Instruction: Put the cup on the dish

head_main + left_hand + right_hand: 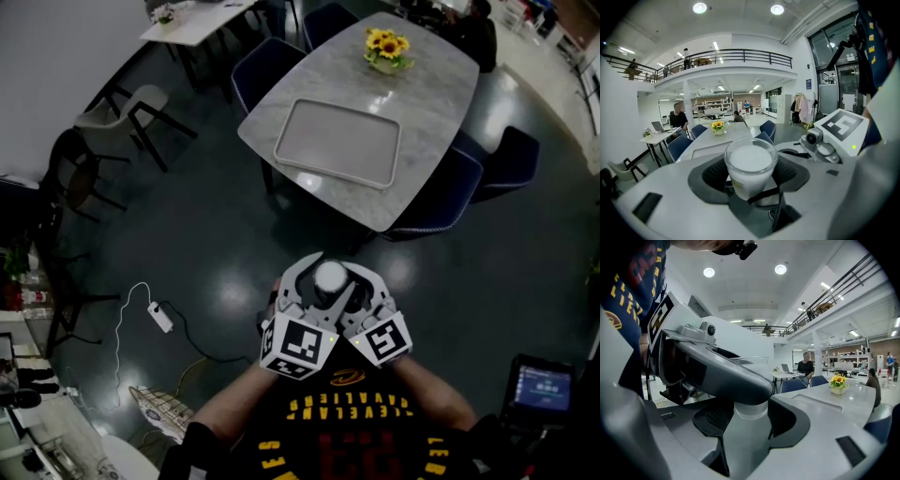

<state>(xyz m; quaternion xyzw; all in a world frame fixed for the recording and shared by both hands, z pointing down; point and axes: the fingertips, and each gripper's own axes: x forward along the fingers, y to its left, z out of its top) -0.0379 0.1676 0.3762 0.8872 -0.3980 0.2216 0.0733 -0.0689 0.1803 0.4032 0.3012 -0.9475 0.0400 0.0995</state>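
Observation:
A clear cup [330, 276] with white contents hangs at chest height over the dark floor, well short of the table. Both grippers meet on it. My left gripper [314, 286] is shut on it; in the left gripper view the cup [750, 164] stands upright between the dark pads, rim showing. My right gripper [349, 286] comes in from the other side and its pads close on the cup's lower body [747, 437], under the left gripper's jaw. A flat grey rectangular tray [337, 142] lies on the marble table [431, 103] ahead. I see no other dish.
A pot of yellow flowers [385, 49] stands at the table's far end. Dark blue chairs [441, 202] ring the table. A white chair [131, 108] stands to the left. A cable and power strip [159, 316] lie on the floor. People sit at tables far behind.

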